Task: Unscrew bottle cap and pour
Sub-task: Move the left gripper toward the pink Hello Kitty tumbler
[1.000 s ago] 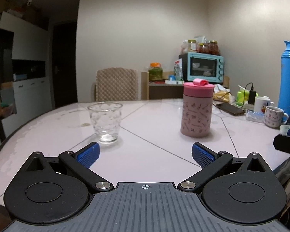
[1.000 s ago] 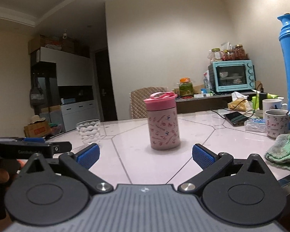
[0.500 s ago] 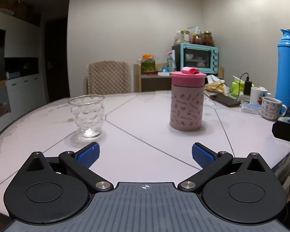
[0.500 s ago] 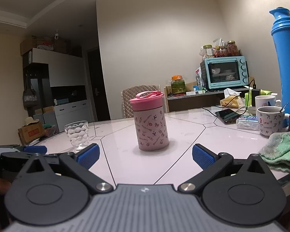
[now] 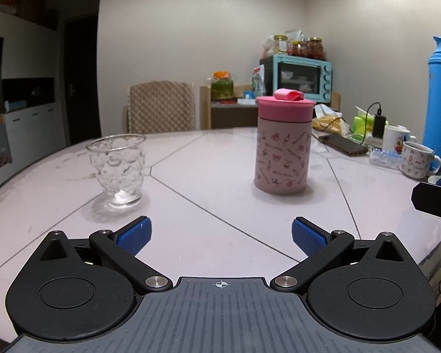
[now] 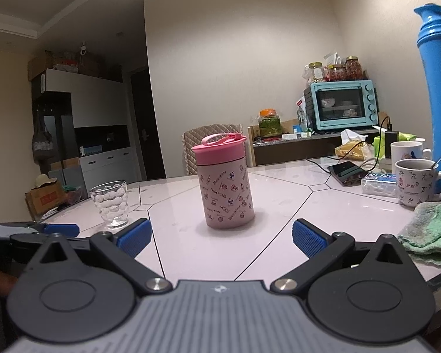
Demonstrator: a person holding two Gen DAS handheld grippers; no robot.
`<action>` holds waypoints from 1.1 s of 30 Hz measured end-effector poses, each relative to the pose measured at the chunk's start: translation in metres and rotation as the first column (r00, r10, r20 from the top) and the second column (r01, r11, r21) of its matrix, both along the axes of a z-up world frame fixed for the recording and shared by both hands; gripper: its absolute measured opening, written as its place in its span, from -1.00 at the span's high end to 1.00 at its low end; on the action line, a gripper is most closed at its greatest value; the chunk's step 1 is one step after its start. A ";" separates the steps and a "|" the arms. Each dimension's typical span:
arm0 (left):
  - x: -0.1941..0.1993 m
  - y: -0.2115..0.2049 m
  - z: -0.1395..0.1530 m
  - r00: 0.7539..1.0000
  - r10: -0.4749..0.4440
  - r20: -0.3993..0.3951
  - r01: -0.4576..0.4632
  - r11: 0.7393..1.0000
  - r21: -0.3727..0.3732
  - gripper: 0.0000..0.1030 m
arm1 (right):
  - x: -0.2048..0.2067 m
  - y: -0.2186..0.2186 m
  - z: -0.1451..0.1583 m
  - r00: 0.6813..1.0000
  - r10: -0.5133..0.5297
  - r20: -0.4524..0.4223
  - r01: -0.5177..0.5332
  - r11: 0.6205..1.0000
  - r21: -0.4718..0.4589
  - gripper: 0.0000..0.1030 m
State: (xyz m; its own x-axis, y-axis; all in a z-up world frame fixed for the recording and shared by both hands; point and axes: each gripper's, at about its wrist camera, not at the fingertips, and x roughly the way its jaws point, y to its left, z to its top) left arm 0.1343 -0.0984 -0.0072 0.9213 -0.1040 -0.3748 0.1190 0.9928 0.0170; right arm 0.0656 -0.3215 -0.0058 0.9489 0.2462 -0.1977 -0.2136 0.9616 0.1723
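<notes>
A pink patterned bottle (image 5: 282,153) with a pink screw cap (image 5: 285,107) stands upright on the white table (image 5: 220,206). An empty clear glass (image 5: 117,170) stands to its left. My left gripper (image 5: 220,235) is open and empty, low over the table's near edge, short of both. In the right wrist view the bottle (image 6: 226,194) stands ahead with its cap (image 6: 219,148) on, and the glass (image 6: 110,203) is at the left. My right gripper (image 6: 220,236) is open and empty, short of the bottle.
A tall blue thermos (image 6: 438,88), two mugs (image 6: 414,182), a phone (image 6: 345,172) with cables and a green cloth (image 6: 429,229) crowd the table's right side. A chair (image 5: 160,107) and a shelf with a teal oven (image 5: 297,76) stand behind.
Both grippers have moved closer to the table; the bottle and glass appear larger and nearer. Both stay open and empty.
</notes>
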 end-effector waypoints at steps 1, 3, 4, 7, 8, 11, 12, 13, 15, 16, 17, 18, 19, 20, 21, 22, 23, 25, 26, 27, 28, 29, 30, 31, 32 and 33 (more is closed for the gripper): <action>0.003 0.000 0.000 1.000 0.004 -0.003 -0.004 1.000 0.001 -1.00 | 0.000 -0.002 0.001 1.000 0.002 -0.003 -0.002 1.000 0.003 -1.00; 0.008 0.001 0.000 1.000 0.009 -0.006 -0.009 1.000 0.001 -1.00 | -0.001 -0.005 0.002 1.000 0.006 -0.009 -0.006 1.000 0.010 -1.00; 0.011 0.001 0.000 1.000 0.011 -0.008 -0.011 1.000 0.001 -1.00 | -0.001 -0.007 0.002 1.000 0.008 -0.012 -0.007 1.000 0.014 -1.00; 0.020 0.002 0.001 1.000 0.014 -0.010 -0.014 1.000 0.002 -1.00 | 0.009 -0.006 0.002 1.000 0.007 -0.021 -0.007 1.000 0.020 -1.00; 0.022 0.002 0.001 1.000 0.012 -0.009 -0.012 1.000 0.003 -1.00 | 0.015 -0.005 0.002 1.000 0.007 -0.024 -0.007 1.000 0.020 -1.00; 0.029 0.002 0.003 1.000 0.007 -0.008 -0.007 1.000 0.004 -1.00 | 0.034 0.000 0.000 1.000 0.017 -0.011 -0.017 1.000 0.020 -1.00; 0.032 0.002 0.003 1.000 0.005 -0.008 -0.005 1.000 0.004 -1.00 | 0.036 -0.003 0.000 1.000 0.024 -0.010 -0.023 0.999 0.022 -1.00; 0.034 0.001 0.004 1.000 0.003 -0.007 -0.003 1.000 0.004 -1.00 | 0.038 -0.004 0.001 1.000 0.027 -0.010 -0.027 0.999 0.024 -1.00; 0.038 0.001 0.005 1.000 -0.001 -0.008 0.001 1.000 0.004 -1.00 | 0.042 -0.003 0.001 0.999 0.031 -0.008 -0.031 0.999 0.027 -1.00; 0.040 0.001 0.006 1.000 -0.004 -0.007 0.004 1.000 0.003 -1.00 | 0.045 -0.003 0.001 0.999 0.032 -0.009 -0.032 0.999 0.029 -1.00; 0.042 0.000 0.006 1.000 -0.008 -0.007 0.008 1.000 0.003 -1.00 | 0.046 -0.003 0.001 0.999 0.033 -0.011 -0.032 0.999 0.033 -1.00; 0.043 0.000 0.007 1.000 -0.012 -0.008 0.012 1.000 0.003 -1.00 | 0.048 -0.003 0.001 0.999 0.033 -0.013 -0.032 0.999 0.037 -1.00; 0.045 0.000 0.008 1.000 -0.016 -0.009 0.016 1.000 0.003 -1.00 | 0.050 -0.003 0.002 0.999 0.032 -0.011 -0.032 0.999 0.044 -1.00; 0.047 -0.001 0.009 1.000 -0.021 -0.009 0.021 1.000 0.002 -1.00 | 0.052 -0.004 0.002 0.999 0.031 -0.011 -0.030 0.998 0.049 -1.00; 0.048 -0.001 0.009 1.000 -0.026 -0.008 0.026 1.000 0.002 -1.00 | 0.055 -0.004 0.002 0.999 0.028 -0.014 -0.028 0.998 0.049 -1.00; 0.049 -0.002 0.010 0.999 -0.032 -0.005 0.032 0.999 0.002 -1.00 | 0.056 -0.004 0.002 0.999 0.027 -0.017 -0.026 0.998 0.057 -1.00; 0.050 -0.002 0.010 0.999 -0.036 -0.004 0.036 0.999 0.002 -1.00 | 0.058 -0.004 0.002 0.999 0.026 -0.021 -0.025 0.997 0.066 -1.00; 0.052 -0.002 0.011 0.999 -0.045 -0.004 0.045 0.999 0.002 -1.00 | 0.062 -0.005 0.003 0.999 0.025 -0.029 -0.023 0.998 0.065 -1.00; 0.054 -0.003 0.011 0.999 -0.047 -0.005 0.047 0.999 0.002 -1.00 | 0.063 -0.005 0.003 0.999 0.024 -0.033 -0.022 0.998 0.058 -1.00; 0.056 -0.003 0.011 0.999 -0.050 -0.007 0.050 0.999 0.002 -1.00 | 0.065 -0.005 0.003 0.999 0.025 -0.034 -0.023 0.998 0.052 -1.00; 0.058 -0.003 0.011 0.999 -0.053 -0.010 0.053 0.999 0.004 -1.00 | 0.067 -0.005 0.004 0.999 0.025 -0.037 -0.024 0.999 0.041 -1.00; 0.060 -0.004 0.011 0.998 -0.054 -0.014 0.054 0.998 0.006 -1.00 | 0.068 -0.005 0.004 0.999 0.026 -0.043 -0.024 0.999 0.032 -1.00; 0.062 -0.004 0.011 0.998 -0.057 -0.016 0.057 0.998 0.009 -1.00 | 0.070 -0.006 0.005 0.999 0.025 -0.045 -0.024 0.999 0.032 -1.00; 0.063 -0.004 0.012 0.998 -0.060 -0.016 0.061 0.998 0.012 -1.00 | 0.072 -0.006 0.005 0.999 0.024 -0.046 -0.023 0.999 0.030 -1.00; 0.064 -0.004 0.012 0.998 -0.063 -0.016 0.063 0.998 0.015 -1.00 | 0.073 -0.007 0.005 0.999 0.024 -0.043 -0.023 1.000 0.021 -1.00; 0.066 -0.004 0.012 0.998 -0.065 -0.016 0.065 0.998 0.016 -1.00 | 0.075 -0.007 0.006 0.999 0.024 -0.037 -0.024 1.000 0.009 -1.00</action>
